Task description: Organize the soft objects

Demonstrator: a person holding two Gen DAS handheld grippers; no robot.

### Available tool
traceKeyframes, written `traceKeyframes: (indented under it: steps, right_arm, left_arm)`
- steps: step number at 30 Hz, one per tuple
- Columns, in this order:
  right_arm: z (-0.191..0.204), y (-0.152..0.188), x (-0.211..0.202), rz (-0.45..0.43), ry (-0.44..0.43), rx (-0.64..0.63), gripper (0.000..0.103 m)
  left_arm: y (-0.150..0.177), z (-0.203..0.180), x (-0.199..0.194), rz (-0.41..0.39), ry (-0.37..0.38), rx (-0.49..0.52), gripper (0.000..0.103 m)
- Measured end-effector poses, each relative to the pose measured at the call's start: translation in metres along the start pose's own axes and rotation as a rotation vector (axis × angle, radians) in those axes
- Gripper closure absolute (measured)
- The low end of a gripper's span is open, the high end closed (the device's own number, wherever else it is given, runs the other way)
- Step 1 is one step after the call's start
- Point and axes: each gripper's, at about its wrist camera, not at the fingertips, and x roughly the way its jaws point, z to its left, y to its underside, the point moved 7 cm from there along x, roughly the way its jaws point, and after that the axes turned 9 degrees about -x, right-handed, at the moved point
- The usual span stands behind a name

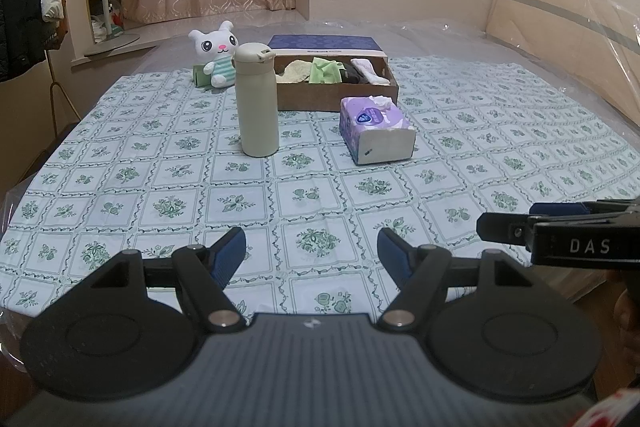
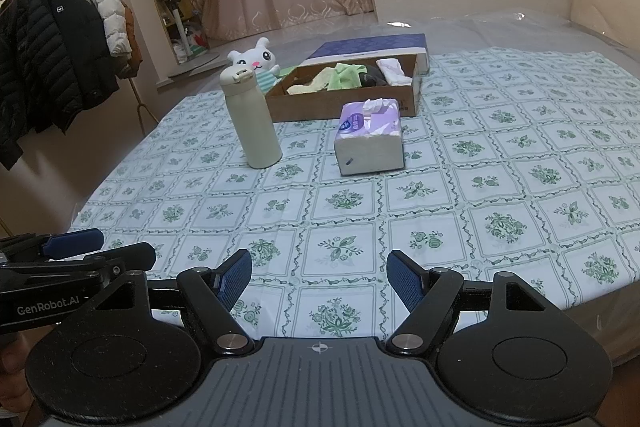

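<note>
A brown cardboard box (image 1: 340,99) (image 2: 320,107) at the far middle of the bed holds several folded cloths: cream, green (image 1: 326,69) (image 2: 348,75), dark and white. A white plush bunny (image 1: 214,57) (image 2: 256,61) sits to the box's left. In front of the box lies a purple tissue pack (image 1: 376,129) (image 2: 370,135). My left gripper (image 1: 312,255) hovers open over the near cloth, empty. My right gripper (image 2: 319,277) is likewise open and empty, beside the left one (image 2: 76,249).
A tall cream flask (image 1: 256,99) (image 2: 252,115) stands upright left of the tissue pack. A blue box lid (image 1: 324,43) (image 2: 372,49) leans behind the box. A floral cloth (image 1: 280,187) covers the plastic-wrapped bed. Coats (image 2: 52,39) hang at left.
</note>
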Motion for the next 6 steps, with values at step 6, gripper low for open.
traceKeyframes:
  steps: [6]
  right_arm:
    - [-0.0005,0.0001,0.0002,0.0,0.0,0.0,0.029]
  left_arm:
    - [0.0008,0.0,0.0019,-0.002,0.0,0.001,0.032]
